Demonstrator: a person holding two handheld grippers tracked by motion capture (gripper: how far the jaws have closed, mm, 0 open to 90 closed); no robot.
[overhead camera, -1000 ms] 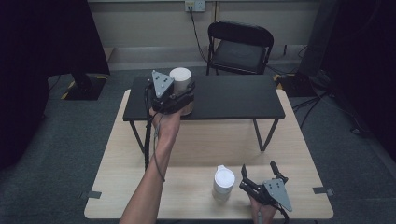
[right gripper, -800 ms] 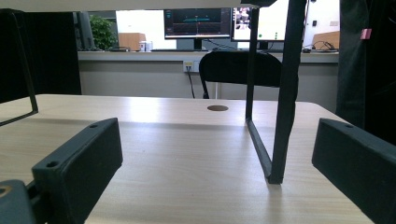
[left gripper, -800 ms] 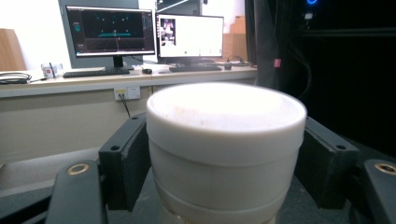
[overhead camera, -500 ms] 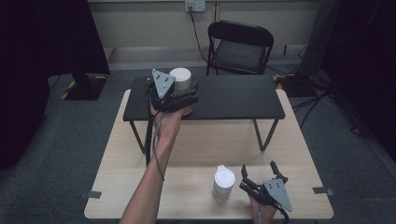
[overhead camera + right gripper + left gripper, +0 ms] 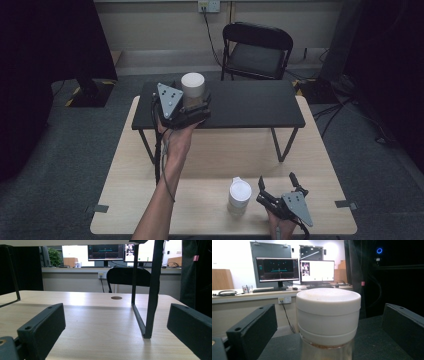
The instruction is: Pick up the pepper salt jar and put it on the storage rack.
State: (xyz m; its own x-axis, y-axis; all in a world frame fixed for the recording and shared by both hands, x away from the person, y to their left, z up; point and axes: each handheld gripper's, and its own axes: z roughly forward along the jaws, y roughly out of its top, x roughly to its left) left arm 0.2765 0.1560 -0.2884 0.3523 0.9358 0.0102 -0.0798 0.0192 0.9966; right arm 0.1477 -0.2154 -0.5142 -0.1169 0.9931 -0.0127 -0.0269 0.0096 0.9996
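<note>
1. The left gripper (image 5: 192,107) sits up on the black shelf (image 5: 250,102), its jaws spread wide on either side of a jar (image 5: 193,89) with a white lid. In the left gripper view the jar (image 5: 328,322) stands between the jaws with a clear gap on each side, so nothing is pressing on it.

2. Those jaws have just been opening, with the jar between them. I'd read this as the let-go: the jar stands upright on the shelf, near its left end, and the hand is about to come away.

3. The right gripper (image 5: 278,190) rests low on the wooden table (image 5: 125,200), jaws wide and holding nothing. A second jar (image 5: 239,196) stands just beside it, to its left, untouched.

4. The next move, I'd say, is to draw the left gripper straight back toward the person, keeping the jaws clear of the jar so it isn't nudged or tipped.

5. After that the second jar looks due for the same trip; the right gripper would need to turn toward it first.
</note>
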